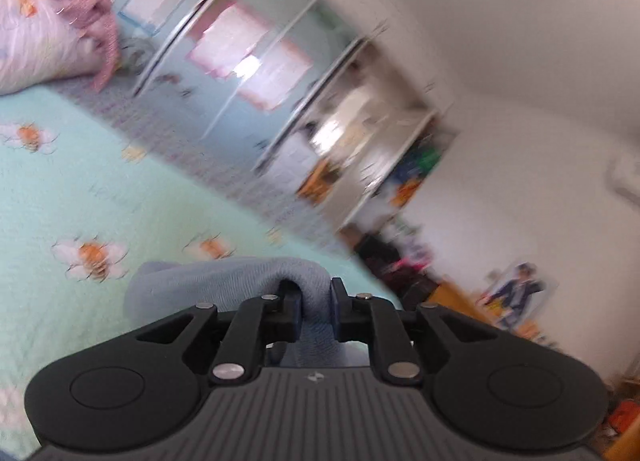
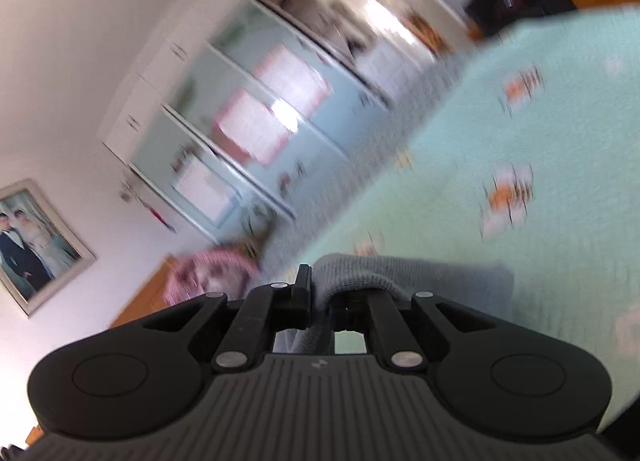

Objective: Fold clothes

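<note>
A light blue knit garment point(image 1: 224, 285) hangs from my left gripper point(image 1: 316, 301), whose jaws are shut on a fold of it above the mint bedspread point(image 1: 80, 189). In the right wrist view my right gripper point(image 2: 320, 301) is shut on another fold of the same blue-grey garment point(image 2: 400, 273), which drapes over the right finger. Both views are tilted and motion-blurred. The rest of the garment hangs below the grippers, out of sight.
The bed has a mint quilt with orange bee prints point(image 2: 520, 141). A pink-and-white pillow bundle point(image 1: 48, 37) lies at its head. A mirrored wardrobe point(image 1: 248, 61) stands beyond the bed. A framed photo point(image 2: 28, 237) hangs on the white wall. Clutter point(image 1: 400, 253) sits on the floor.
</note>
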`<state>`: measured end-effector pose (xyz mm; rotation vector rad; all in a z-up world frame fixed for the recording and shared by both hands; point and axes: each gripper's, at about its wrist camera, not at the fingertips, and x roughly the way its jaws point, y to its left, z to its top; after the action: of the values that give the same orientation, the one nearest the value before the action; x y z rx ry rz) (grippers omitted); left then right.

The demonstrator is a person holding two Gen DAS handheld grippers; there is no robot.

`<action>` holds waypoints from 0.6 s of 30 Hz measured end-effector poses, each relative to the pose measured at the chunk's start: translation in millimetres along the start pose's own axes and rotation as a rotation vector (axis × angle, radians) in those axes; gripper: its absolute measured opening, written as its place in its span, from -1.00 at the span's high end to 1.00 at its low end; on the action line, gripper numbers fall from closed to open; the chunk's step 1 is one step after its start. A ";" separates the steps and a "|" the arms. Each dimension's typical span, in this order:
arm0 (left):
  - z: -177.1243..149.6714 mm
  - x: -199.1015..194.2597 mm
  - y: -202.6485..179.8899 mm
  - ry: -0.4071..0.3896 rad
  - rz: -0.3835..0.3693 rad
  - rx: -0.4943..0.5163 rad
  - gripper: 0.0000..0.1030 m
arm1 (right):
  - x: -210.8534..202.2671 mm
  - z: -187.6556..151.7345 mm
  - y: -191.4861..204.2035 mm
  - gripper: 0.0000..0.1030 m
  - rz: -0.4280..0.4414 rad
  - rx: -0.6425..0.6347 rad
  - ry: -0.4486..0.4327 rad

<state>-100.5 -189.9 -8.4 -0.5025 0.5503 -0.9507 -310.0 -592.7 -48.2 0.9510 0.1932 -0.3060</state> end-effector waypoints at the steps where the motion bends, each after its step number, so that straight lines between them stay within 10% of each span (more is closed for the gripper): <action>1: -8.5 6.2 9.4 0.042 0.014 -0.048 0.73 | 10.8 -9.2 -5.5 0.74 -0.061 -0.002 0.078; 6: -47.3 7.1 42.3 0.177 0.104 -0.152 0.72 | 21.6 -54.5 -37.6 0.49 -0.138 0.023 0.360; 14: -55.6 -11.2 60.0 0.184 0.154 -0.201 0.46 | -18.5 -58.0 8.6 -0.02 0.128 -0.194 0.462; 18: -59.3 -9.0 59.8 0.220 0.153 -0.193 0.11 | -1.0 -67.1 20.4 -0.38 0.083 -0.248 0.468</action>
<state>-105.8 -162.3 -88.3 -0.5236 0.8730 -0.8143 -306.0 -526.3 -70.3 0.7697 0.6047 0.0232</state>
